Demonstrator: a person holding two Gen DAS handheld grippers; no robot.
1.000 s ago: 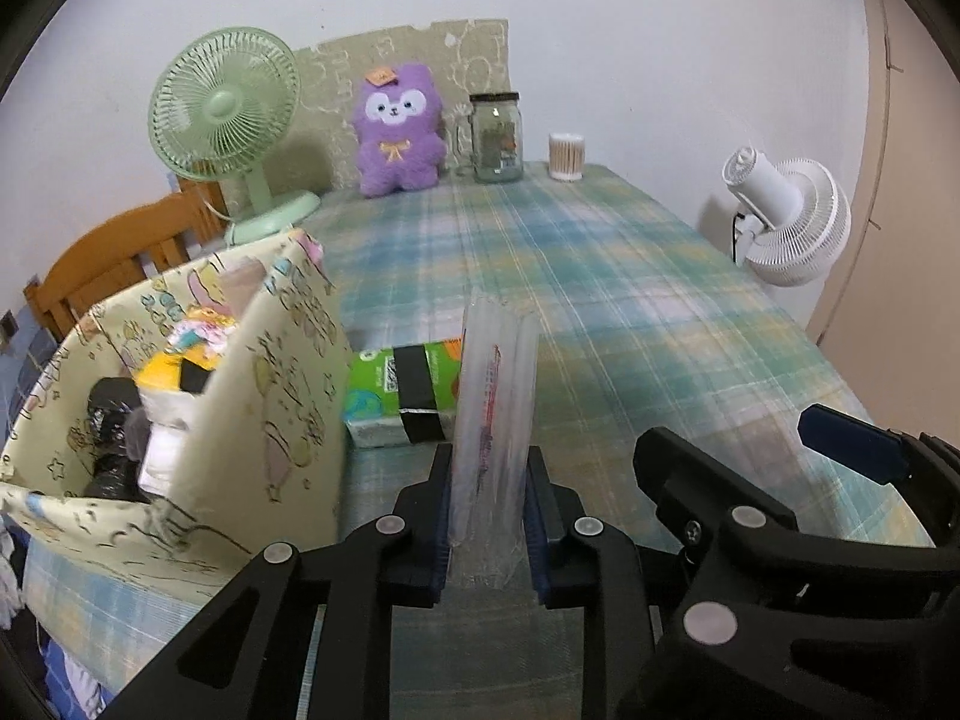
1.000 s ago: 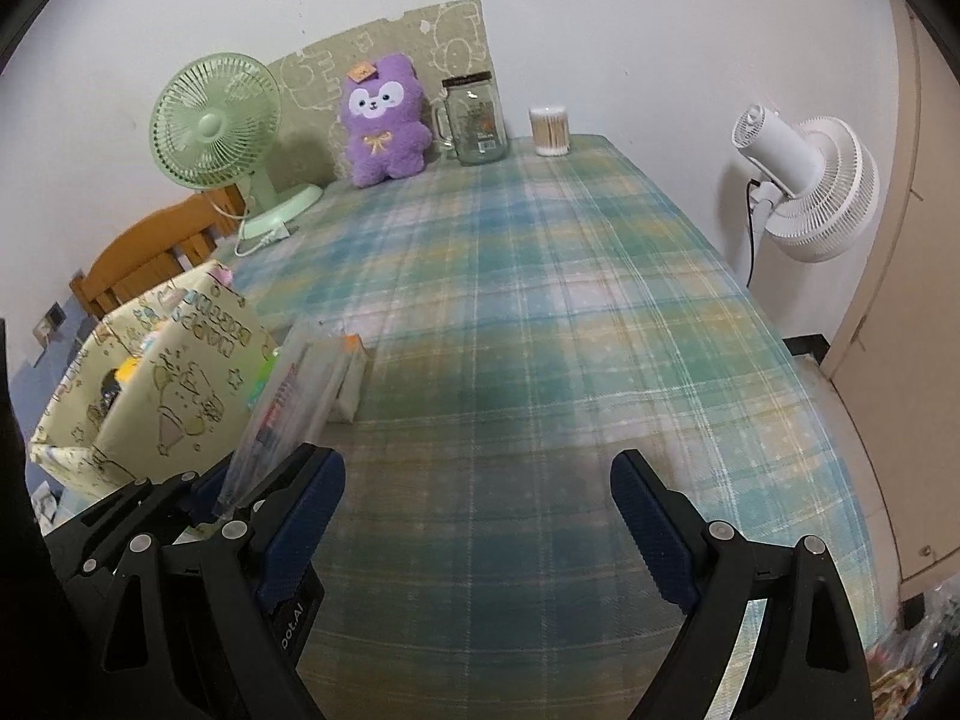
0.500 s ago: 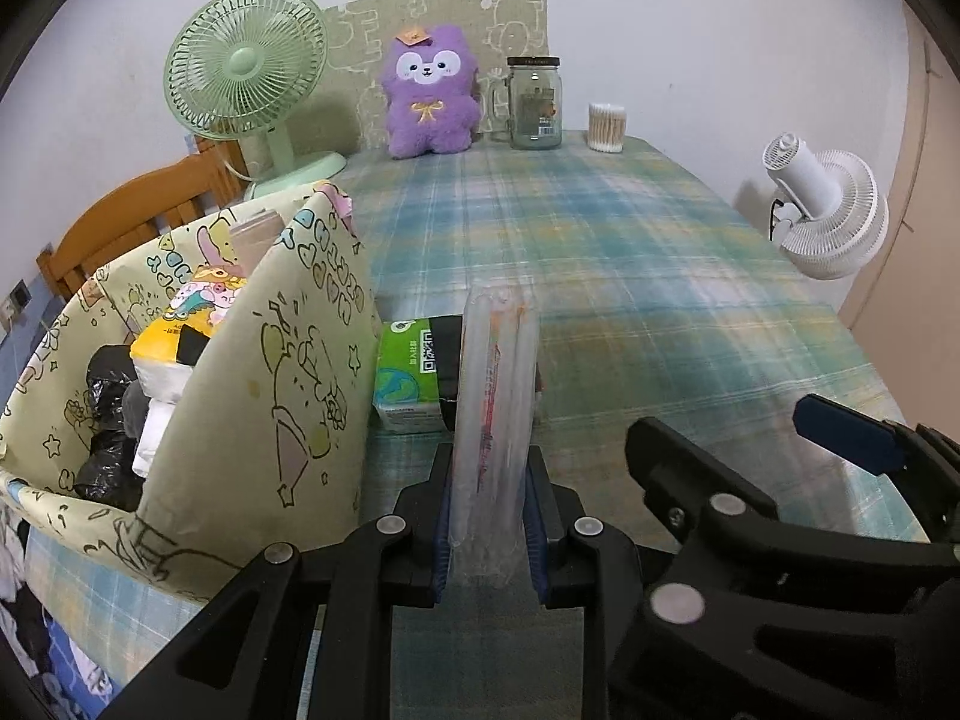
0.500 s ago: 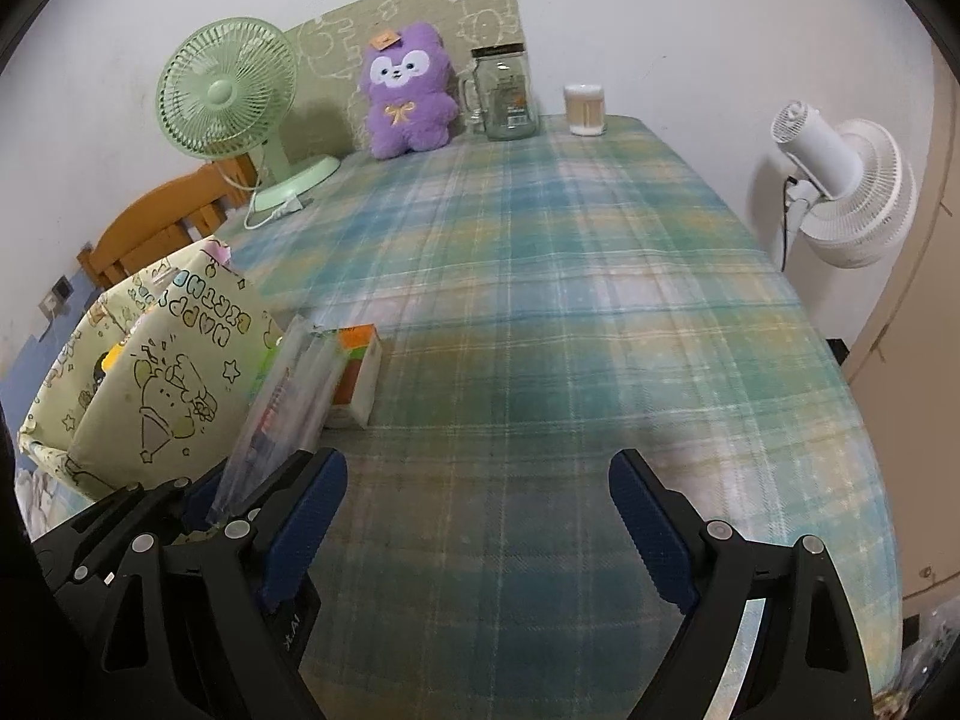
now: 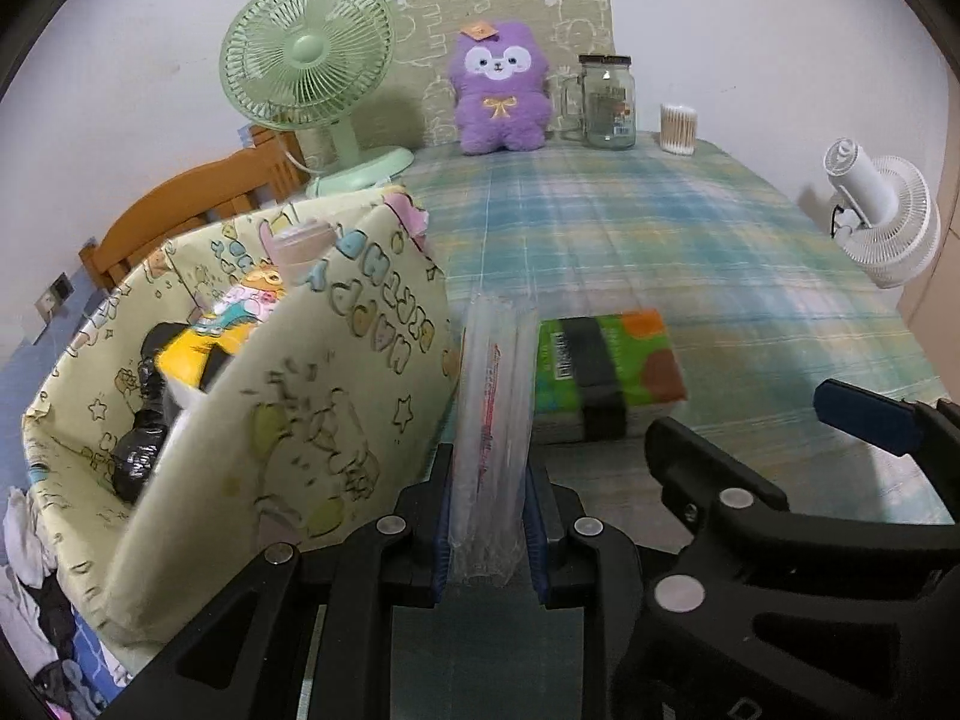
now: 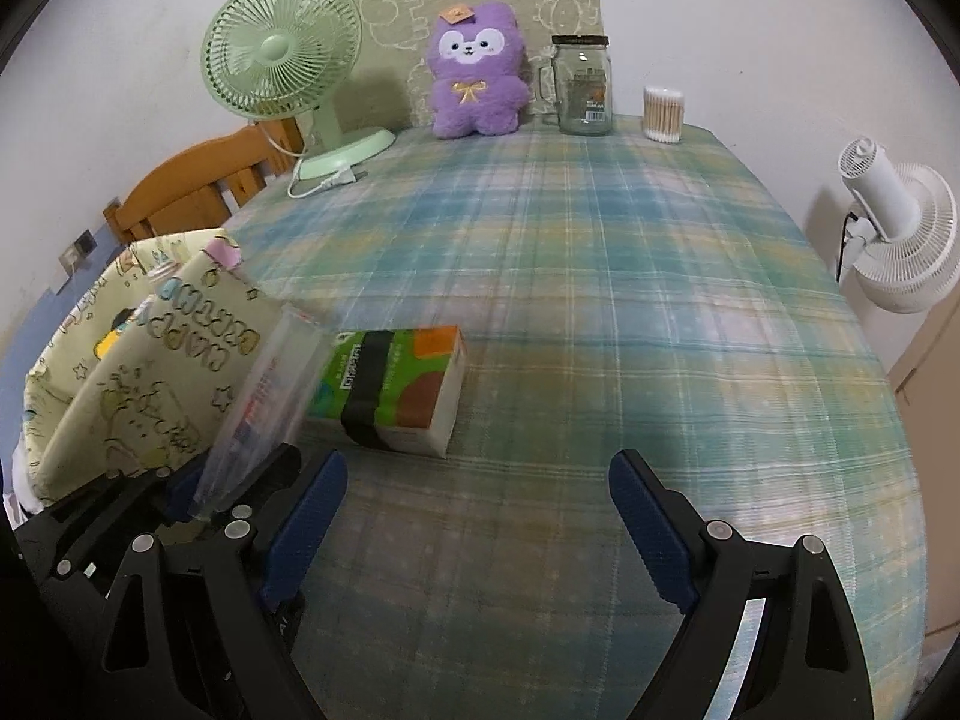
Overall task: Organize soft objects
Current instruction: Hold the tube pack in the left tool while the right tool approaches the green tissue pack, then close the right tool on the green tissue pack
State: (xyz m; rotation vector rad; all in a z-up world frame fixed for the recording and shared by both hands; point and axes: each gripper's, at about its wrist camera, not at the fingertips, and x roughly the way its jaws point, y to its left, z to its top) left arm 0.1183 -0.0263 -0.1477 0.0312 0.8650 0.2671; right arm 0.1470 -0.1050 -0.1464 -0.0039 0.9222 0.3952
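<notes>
My left gripper (image 5: 489, 534) is shut on a clear plastic packet (image 5: 493, 420) with red print, held upright beside the yellow cartoon-print fabric bin (image 5: 288, 396); the packet also shows in the right wrist view (image 6: 264, 396). The bin (image 6: 138, 372) holds a yellow item and a black bundle. A green and orange tissue pack (image 5: 606, 372) with a black band lies on the plaid tablecloth just right of the packet, and shows in the right wrist view (image 6: 396, 390). My right gripper (image 6: 477, 528) is open and empty above the cloth, right of the left gripper.
At the table's far end stand a purple plush toy (image 6: 474, 78), a glass jar (image 6: 582, 90), a cotton swab tub (image 6: 663, 114) and a green desk fan (image 6: 288, 60). A white fan (image 6: 900, 228) stands off the right edge. A wooden chair (image 6: 192, 192) is at left.
Both grippers have moved forward and lower toward the tissue pack and bin. The left gripper still holds the packet; the right stays open.
</notes>
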